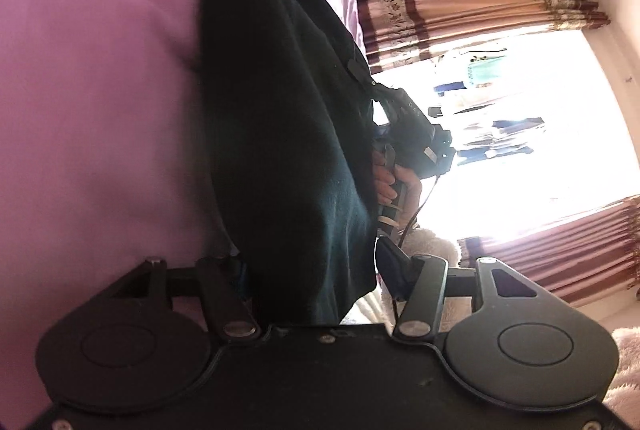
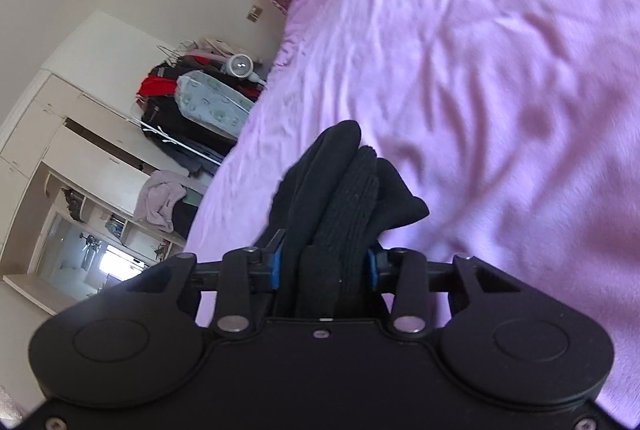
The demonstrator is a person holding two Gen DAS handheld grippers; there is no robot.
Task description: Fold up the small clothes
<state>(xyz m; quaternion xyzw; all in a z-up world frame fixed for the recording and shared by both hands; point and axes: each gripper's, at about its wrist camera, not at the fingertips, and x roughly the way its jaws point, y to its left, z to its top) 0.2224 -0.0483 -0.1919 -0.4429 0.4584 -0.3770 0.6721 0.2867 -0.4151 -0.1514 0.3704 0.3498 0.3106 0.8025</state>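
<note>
A: Count of dark garments?
B: One that I can make out, a black garment (image 1: 280, 133), seen from both wrists. In the left wrist view it hangs as a long dark sheet over the pink bedsheet (image 1: 100, 89). In the right wrist view its bunched end (image 2: 340, 197) sticks up above the same bedsheet (image 2: 480, 69).

A: Right gripper?
B: Right gripper (image 2: 323, 268): jaws narrow, two blue pads pressed on a thick wad of the garment, ribbed knit showing among the layers. The cloth is lifted off the bedsheet there.

A: Left gripper?
B: Left gripper (image 1: 320, 278): jaws wide. The garment's lower edge drops between the two fingers and covers the left-hand fingertip. Cannot tell if either pad touches the cloth.

A: Hands?
B: One hand (image 1: 394, 181) in view, just right of the garment, wrapped round the handle of the other gripper.

A: Around the bed?
B: Past the garment, one bright window (image 1: 520, 149) with two curtains (image 1: 460, 1), one above and one below. Beyond the bedsheet's far edge in the right wrist view, one heap of clothes (image 2: 192, 101) with one small white fan (image 2: 240, 63) on top, and white cupboards (image 2: 72, 133) behind.
</note>
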